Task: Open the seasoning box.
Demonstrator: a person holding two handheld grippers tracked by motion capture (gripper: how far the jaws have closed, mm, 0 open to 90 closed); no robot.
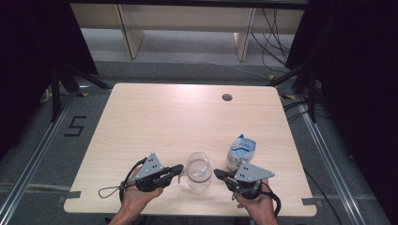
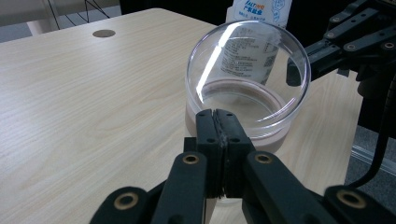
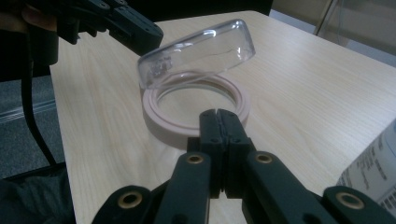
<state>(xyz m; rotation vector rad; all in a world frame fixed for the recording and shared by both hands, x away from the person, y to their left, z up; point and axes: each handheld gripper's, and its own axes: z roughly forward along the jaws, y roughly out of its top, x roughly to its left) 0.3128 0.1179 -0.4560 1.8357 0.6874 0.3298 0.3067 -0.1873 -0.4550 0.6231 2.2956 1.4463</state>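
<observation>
A clear round plastic lid (image 1: 198, 168) (image 2: 247, 70) (image 3: 196, 51) stands tilted over a pale pink ring (image 3: 163, 126) (image 2: 275, 135) that lies flat near the table's front edge. The lid's low side faces my left gripper (image 1: 181, 168) (image 2: 217, 113) (image 3: 156, 37), whose jaws are shut with the tips against that side. I cannot tell whether they pinch its rim. My right gripper (image 1: 216, 173) (image 3: 218, 112) (image 2: 293, 73) is shut and empty, its tips just short of the ring's other side.
A white and blue printed bag (image 1: 241, 149) (image 2: 259, 11) (image 3: 373, 172) stands upright just right of the lid. The wooden table (image 1: 164, 122) has a cable hole (image 1: 227, 97) (image 2: 103, 33) at the back. Dark stands and cables flank the table.
</observation>
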